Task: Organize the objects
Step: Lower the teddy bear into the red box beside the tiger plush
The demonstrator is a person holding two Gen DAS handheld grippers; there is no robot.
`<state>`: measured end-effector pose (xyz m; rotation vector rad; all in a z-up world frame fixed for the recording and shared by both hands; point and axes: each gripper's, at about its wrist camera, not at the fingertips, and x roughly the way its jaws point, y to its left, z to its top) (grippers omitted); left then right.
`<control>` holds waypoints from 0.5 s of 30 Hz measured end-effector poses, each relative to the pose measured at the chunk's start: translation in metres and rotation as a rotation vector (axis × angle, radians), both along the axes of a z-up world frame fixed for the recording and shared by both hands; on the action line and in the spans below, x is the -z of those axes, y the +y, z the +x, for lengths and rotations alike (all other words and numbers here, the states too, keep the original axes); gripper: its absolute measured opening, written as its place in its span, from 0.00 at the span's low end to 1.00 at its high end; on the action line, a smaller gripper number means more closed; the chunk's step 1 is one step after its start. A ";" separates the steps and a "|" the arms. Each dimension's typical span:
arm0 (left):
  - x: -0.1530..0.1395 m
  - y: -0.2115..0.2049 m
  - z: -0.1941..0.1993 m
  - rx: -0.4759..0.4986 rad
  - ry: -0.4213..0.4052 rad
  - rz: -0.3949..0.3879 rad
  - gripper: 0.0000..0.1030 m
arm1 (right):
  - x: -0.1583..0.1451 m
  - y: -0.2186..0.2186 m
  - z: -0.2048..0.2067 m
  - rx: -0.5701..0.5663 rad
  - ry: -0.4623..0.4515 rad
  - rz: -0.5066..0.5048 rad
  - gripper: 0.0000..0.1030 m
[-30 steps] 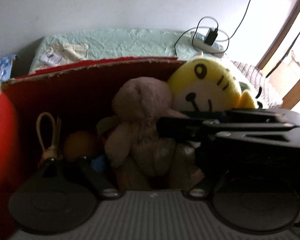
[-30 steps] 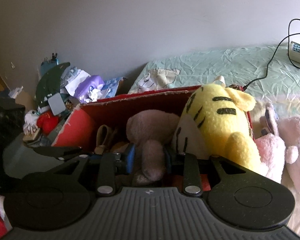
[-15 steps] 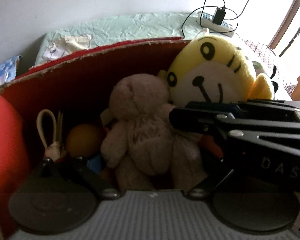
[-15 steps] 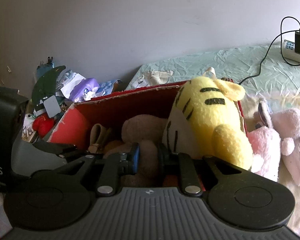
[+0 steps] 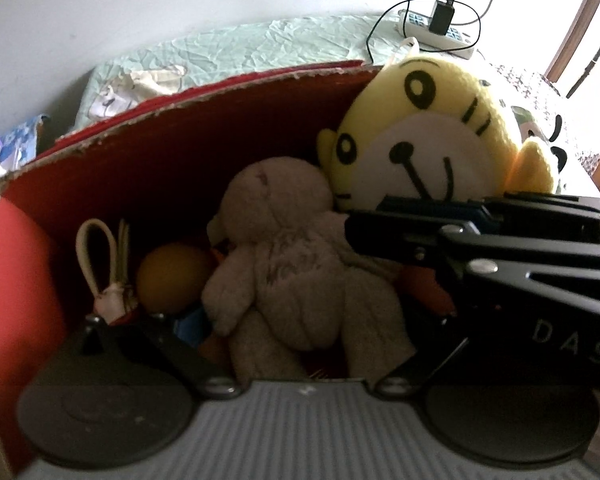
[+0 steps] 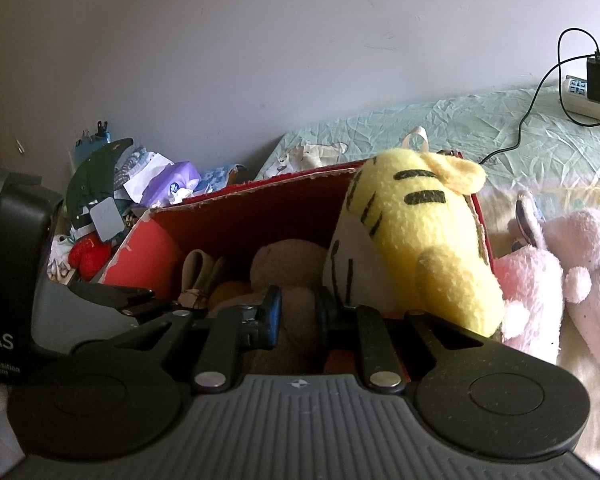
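A red cardboard box (image 5: 188,128) holds a beige teddy bear (image 5: 296,264), a yellow tiger plush (image 5: 428,136), an orange ball (image 5: 172,272) and a small cream doll with loop ears (image 5: 108,280). In the right wrist view the box (image 6: 148,256) shows the teddy (image 6: 296,276) and the tiger (image 6: 416,240). My right gripper (image 6: 298,316) reaches into the box with its jaws a narrow gap apart around part of the teddy; it crosses the left wrist view (image 5: 356,232) beside the teddy. My left gripper (image 5: 292,320) is open, its fingers spread to either side of the teddy.
The box sits on a bed with a pale green sheet (image 6: 460,128). Pink and white plush toys (image 6: 560,280) lie right of the box. A power strip with charger and cable (image 6: 588,88) is at the back right. Clutter of bags and packets (image 6: 140,184) is piled left.
Both views have drawn back and upward a little from the box. The right gripper's jaws have narrowed around the teddy, which sits lower in the box than a second ago.
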<state>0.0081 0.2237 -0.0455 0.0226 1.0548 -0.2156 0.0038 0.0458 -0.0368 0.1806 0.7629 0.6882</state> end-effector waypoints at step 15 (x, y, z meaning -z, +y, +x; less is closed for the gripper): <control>-0.001 -0.005 -0.002 0.032 0.006 0.029 0.96 | -0.001 -0.001 -0.003 0.003 0.003 0.002 0.18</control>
